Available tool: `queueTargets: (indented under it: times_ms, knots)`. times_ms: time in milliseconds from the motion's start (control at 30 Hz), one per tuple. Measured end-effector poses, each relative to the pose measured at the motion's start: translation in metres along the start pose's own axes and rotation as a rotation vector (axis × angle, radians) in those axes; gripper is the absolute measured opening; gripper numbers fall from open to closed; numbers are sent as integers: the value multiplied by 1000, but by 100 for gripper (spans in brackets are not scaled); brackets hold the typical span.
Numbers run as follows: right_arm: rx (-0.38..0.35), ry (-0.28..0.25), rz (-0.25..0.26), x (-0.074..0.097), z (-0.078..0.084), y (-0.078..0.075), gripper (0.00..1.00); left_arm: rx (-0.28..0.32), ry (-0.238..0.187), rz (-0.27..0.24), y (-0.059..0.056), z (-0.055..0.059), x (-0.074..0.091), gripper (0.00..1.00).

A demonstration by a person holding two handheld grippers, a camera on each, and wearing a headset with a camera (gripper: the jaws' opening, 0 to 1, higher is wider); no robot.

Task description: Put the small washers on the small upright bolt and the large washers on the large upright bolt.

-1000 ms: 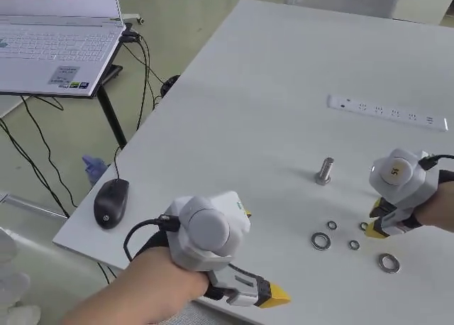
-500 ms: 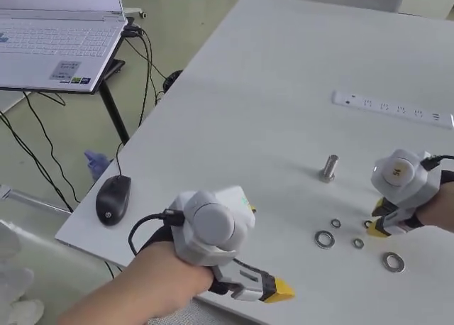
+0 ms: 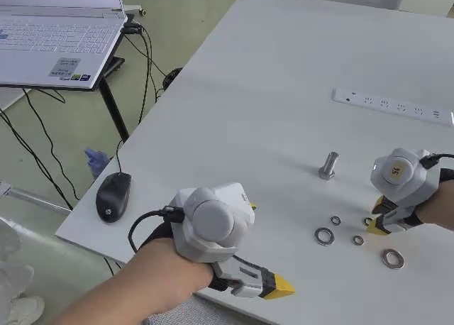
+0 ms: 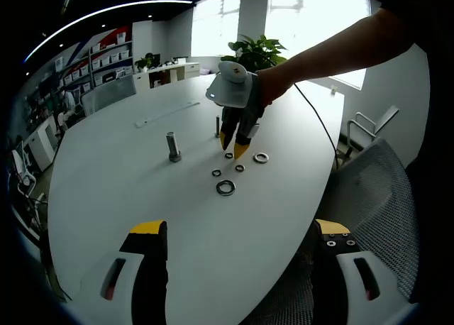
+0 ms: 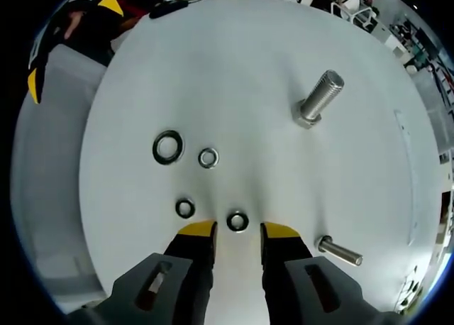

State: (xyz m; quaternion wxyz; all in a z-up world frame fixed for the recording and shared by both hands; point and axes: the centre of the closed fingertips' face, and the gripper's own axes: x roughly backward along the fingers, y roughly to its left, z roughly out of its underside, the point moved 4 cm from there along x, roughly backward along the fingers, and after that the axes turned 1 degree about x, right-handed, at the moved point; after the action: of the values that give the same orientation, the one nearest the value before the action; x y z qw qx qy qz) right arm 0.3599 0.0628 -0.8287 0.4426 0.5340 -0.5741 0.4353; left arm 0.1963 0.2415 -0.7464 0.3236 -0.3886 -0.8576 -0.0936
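Note:
The large bolt [image 3: 328,165] [image 5: 319,96] stands upright mid-table. The thin small bolt [image 5: 340,250] [image 4: 217,126] stands just right of my right gripper. Two large washers [image 3: 325,235] [image 3: 391,258] and three small washers [image 3: 335,220] [image 3: 358,240] lie flat in front of the large bolt. My right gripper [image 5: 238,230] [image 3: 376,226] points down at the table, open by a narrow gap. One small washer [image 5: 237,221] lies just ahead of its yellow tips, not held. My left gripper [image 4: 240,227] [image 3: 266,250] hovers at the near table edge, open wide and holding nothing.
A white power strip [image 3: 392,106] lies at the far side of the table. A black mouse [image 3: 112,196] sits near the table's left corner, with a laptop [image 3: 57,27] on a stand beyond. A mesh chair [image 4: 383,211] stands at the near edge.
The head camera has shifted a little. Both grippers and the washers keep their places.

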Motion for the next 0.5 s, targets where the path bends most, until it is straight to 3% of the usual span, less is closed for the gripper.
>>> queueTargets:
  times_ms: [500]
  knots:
    - [-5, 2, -3, -1, 1, 0, 26, 6, -26, 4, 2, -1, 1, 84]
